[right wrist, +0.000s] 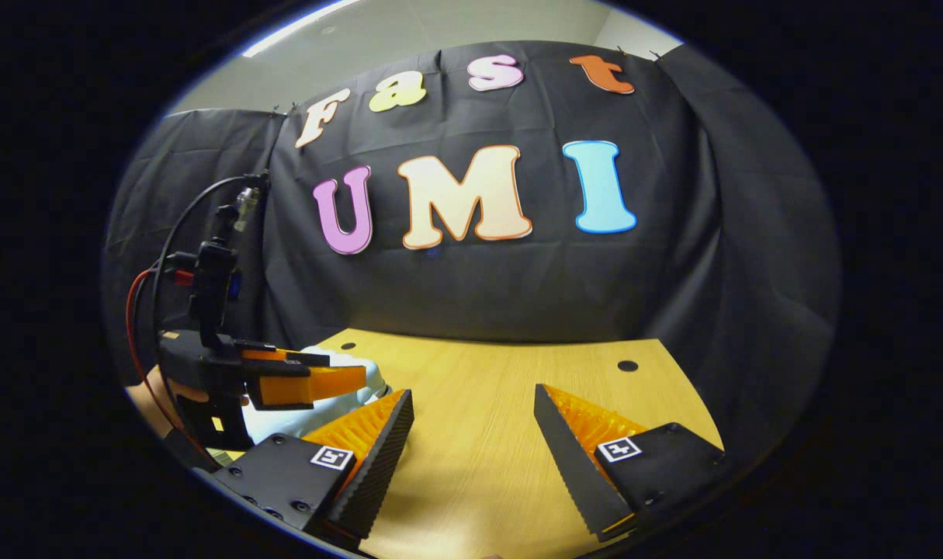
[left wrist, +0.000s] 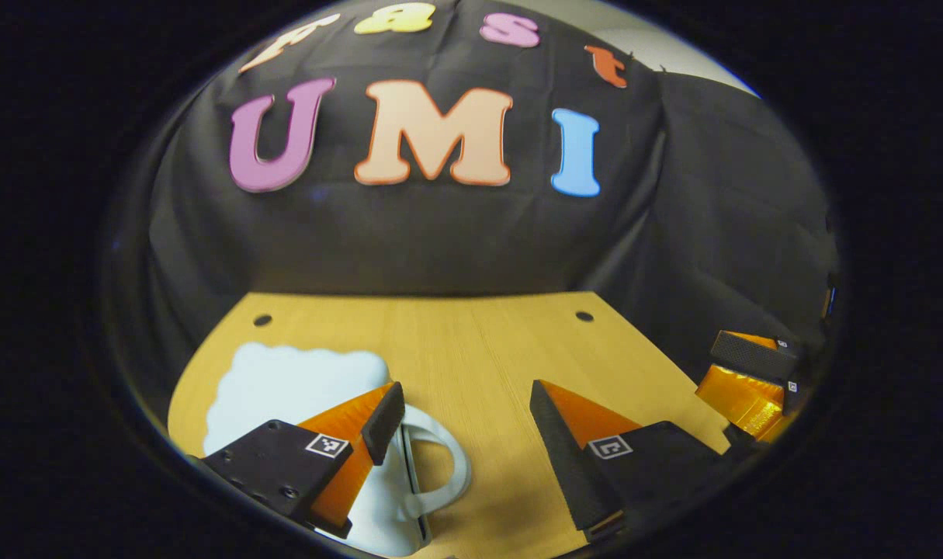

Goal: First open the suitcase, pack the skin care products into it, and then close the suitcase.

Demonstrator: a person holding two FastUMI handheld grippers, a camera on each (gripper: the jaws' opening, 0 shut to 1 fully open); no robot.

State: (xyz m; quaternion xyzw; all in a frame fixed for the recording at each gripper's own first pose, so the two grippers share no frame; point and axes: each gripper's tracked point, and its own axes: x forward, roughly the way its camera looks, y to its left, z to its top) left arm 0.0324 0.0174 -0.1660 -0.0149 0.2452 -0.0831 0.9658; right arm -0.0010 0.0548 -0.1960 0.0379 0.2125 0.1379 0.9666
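Tabletop [left wrist: 471, 349] of pale wood spans both views, bare apart from two small dark holes near its far edge. On its left part lies the suitcase [left wrist: 285, 380], a small white case with a scalloped outline and a looped white handle [left wrist: 448, 466] pointing toward the table's middle. It lies flat and looks closed, though whether it has been opened and packed cannot be told from here; no skin care products show on the wood, so the stage is uncertain: either all steps remain or the packing is finished.

In the left gripper view, the left gripper [left wrist: 467, 427] hovers above the case's handle end with fingers spread wide and nothing between them. In the right gripper view, the right gripper [right wrist: 475, 439] hangs over bare wood, also wide apart and empty. Its orange fingers [left wrist: 743, 396] appear at the right edge of the left gripper view.
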